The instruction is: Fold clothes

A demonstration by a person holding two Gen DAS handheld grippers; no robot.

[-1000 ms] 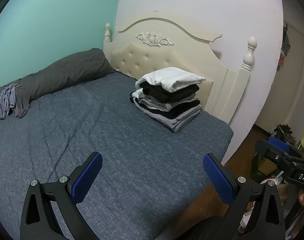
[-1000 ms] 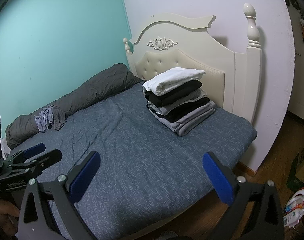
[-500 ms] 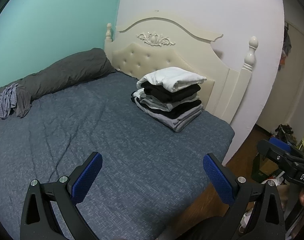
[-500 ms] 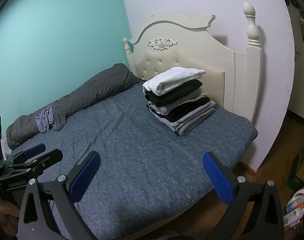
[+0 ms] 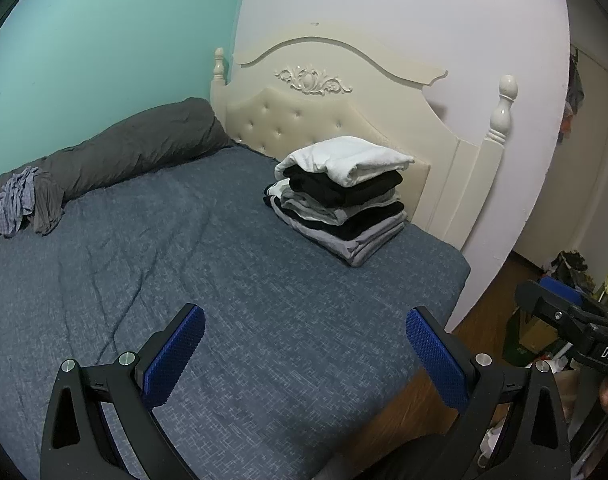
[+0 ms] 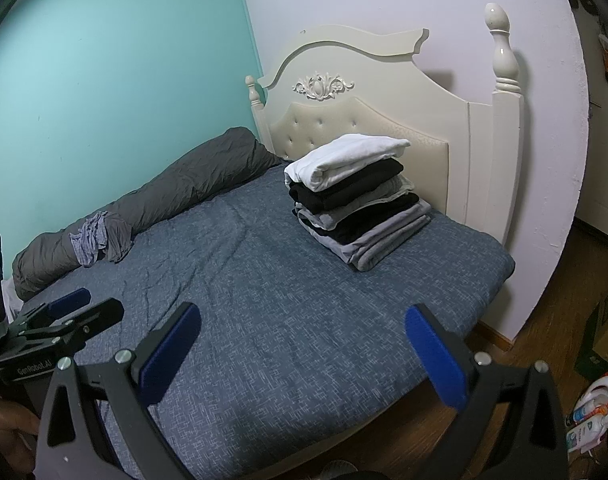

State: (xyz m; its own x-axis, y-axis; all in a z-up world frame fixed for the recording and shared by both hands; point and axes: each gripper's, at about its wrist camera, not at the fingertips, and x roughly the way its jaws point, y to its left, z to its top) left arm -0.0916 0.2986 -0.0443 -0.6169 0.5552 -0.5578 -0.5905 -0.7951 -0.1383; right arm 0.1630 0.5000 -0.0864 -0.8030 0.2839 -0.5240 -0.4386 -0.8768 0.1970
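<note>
Left gripper [image 5: 304,344] and right gripper [image 6: 302,340] — both held above the near edge of the bed [image 5: 224,280], side by side, jaws spread wide with nothing between the blue pads [image 5: 174,354]. Each tool appears at the margin of the other's view; a hand [image 6: 8,432] grips the left handle. The stack of folded clothes [image 5: 340,196] sits on the blue-grey cover at the head end, just in front of the cream headboard [image 5: 324,92]: a white garment [image 6: 344,156] on top, black and grey layers beneath, edges roughly aligned. Well apart from it, against the teal wall [image 5: 104,40], lies a long rolled grey duvet [image 6: 152,200], with a small crumpled bluish-grey garment [image 5: 16,200] draped on it — unfolded. Wooden floor [image 6: 544,332] shows to the right of the bed.
</note>
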